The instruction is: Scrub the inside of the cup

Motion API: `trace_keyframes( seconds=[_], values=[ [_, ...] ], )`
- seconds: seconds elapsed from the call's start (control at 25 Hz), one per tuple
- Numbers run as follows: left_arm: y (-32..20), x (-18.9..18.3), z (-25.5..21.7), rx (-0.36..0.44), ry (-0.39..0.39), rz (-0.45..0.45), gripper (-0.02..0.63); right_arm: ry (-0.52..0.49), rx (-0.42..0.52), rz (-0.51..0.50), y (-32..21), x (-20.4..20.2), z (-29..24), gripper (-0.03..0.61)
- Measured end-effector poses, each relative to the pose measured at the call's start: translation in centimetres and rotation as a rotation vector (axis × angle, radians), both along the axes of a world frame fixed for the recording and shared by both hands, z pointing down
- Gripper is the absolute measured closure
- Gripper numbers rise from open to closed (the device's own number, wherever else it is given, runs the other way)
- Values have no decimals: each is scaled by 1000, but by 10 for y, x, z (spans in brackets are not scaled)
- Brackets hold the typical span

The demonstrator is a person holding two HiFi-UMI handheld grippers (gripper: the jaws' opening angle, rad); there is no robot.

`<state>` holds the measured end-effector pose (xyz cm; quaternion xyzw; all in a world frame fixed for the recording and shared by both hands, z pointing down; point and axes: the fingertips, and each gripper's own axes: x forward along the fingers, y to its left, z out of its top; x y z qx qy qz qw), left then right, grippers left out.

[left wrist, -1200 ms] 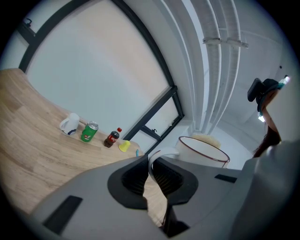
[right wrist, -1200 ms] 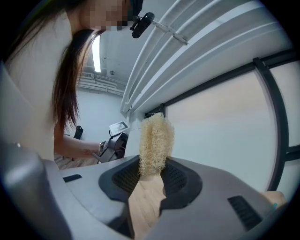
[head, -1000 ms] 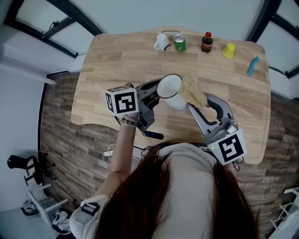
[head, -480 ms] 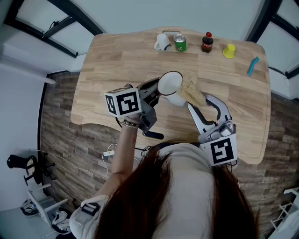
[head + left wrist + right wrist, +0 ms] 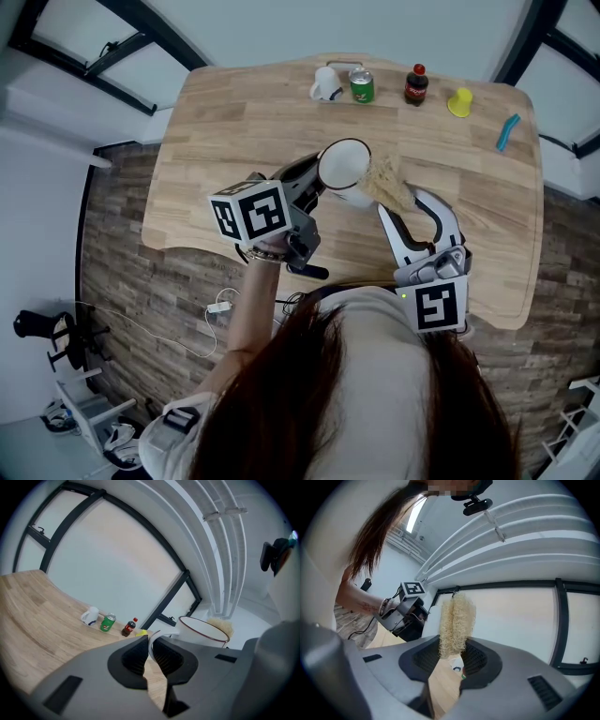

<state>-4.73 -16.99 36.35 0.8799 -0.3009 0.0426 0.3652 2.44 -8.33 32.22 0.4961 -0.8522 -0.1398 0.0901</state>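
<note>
Head view: left gripper is clamped on the handle of the white cup, steadying it. Right gripper pinches a loofah just beside the rim, probably ready to scrub.

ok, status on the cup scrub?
Left hand-held gripper shut on cup handle. Right hand-held gripper shut on loofah scrubber, beside the rim, not inside. Mug, can, bottle at far edge, out of the way.

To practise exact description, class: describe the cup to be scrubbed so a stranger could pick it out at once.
Find the wooden table. Near its middle, the left gripper grips a white cup by its handle. Unlike the small white mug in the far row, it has a dark rim.
</note>
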Motion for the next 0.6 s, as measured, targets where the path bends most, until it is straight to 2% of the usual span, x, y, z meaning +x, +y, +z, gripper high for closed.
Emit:
trace_keyframes(
  seconds=[0.4,0.6],
  values=[
    [-2,-4,-1,-1,-21,-78,572,66,65,36,-2,-3,-1,439],
    [-3,-6,-3,3,-26,-121,572,99,96,87,-4,-2,-1,439]
  ],
)
